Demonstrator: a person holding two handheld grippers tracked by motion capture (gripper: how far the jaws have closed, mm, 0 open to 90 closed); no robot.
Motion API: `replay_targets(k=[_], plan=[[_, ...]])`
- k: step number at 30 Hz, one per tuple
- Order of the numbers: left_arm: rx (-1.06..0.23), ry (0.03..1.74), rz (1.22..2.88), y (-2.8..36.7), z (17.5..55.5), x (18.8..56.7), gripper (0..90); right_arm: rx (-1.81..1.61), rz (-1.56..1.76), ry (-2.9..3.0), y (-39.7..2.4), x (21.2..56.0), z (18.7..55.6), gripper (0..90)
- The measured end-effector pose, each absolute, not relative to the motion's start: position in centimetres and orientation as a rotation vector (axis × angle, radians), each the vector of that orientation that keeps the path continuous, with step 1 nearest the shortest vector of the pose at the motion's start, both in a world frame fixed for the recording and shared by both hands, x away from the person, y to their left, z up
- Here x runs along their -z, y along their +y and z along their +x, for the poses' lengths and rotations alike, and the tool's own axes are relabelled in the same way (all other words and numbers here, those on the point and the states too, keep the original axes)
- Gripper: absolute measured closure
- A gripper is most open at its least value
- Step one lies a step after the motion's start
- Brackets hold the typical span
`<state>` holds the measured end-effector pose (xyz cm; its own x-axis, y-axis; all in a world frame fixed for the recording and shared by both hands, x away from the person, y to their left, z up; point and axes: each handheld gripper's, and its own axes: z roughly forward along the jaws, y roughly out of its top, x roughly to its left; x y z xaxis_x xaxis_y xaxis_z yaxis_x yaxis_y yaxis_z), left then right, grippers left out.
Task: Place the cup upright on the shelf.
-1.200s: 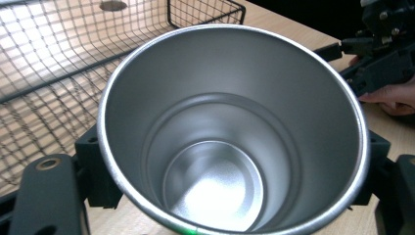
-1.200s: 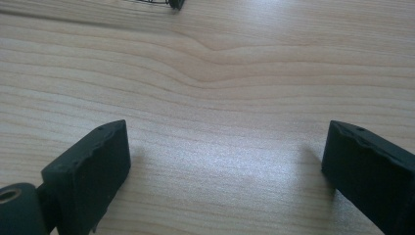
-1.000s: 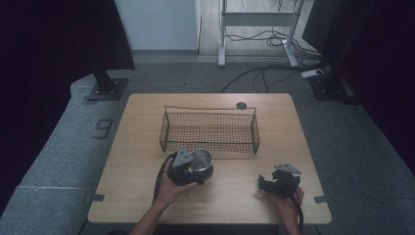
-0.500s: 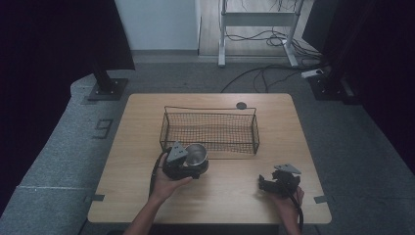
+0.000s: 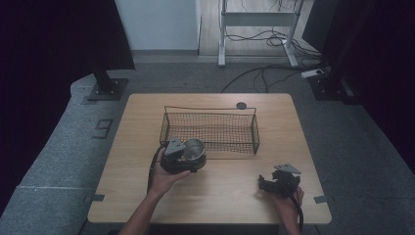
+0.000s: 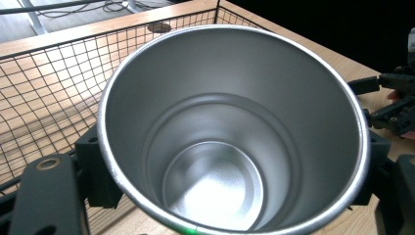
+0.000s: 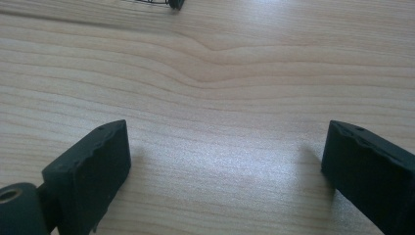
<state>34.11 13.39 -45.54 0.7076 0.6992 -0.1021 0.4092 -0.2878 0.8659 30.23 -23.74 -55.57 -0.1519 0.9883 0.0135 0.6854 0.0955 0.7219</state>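
High view: the left gripper holds a steel cup just in front of the near long wall of the black wire basket, with the cup's open mouth facing up toward the camera and its body clamped between the jaws. In the left gripper view the cup is seen straight down its bore, rim round and bottom visible, with black jaw parts pressed against its outer wall on either side, so the gripper is closed on it and the cup's long axis runs roughly along the line of the jaws. The basket lies directly beyond the cup in that view, its mesh wall close behind the rim and its length running crosswise to the direction the gripper points. Judging from this, the coming move turns on that one relation: the basket is ahead of and just past the cup, so the cup has to clear the near wall and travel forward over it. The left hand is much the nearer to the basket. The right gripper rests well apart at the near right part of the wooden table; in the right gripper view its jaws stand wide with nothing but bare table between them.
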Motion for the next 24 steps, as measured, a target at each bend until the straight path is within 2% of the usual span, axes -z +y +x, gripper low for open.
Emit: replay_targets(k=[24], plan=[[-0.384, 0.883, 1.942, 13.9, 35.8, 44.4, 18.6, -0.821, 1.637, 1.893, -23.8, 55.6, 30.2, 4.5]])
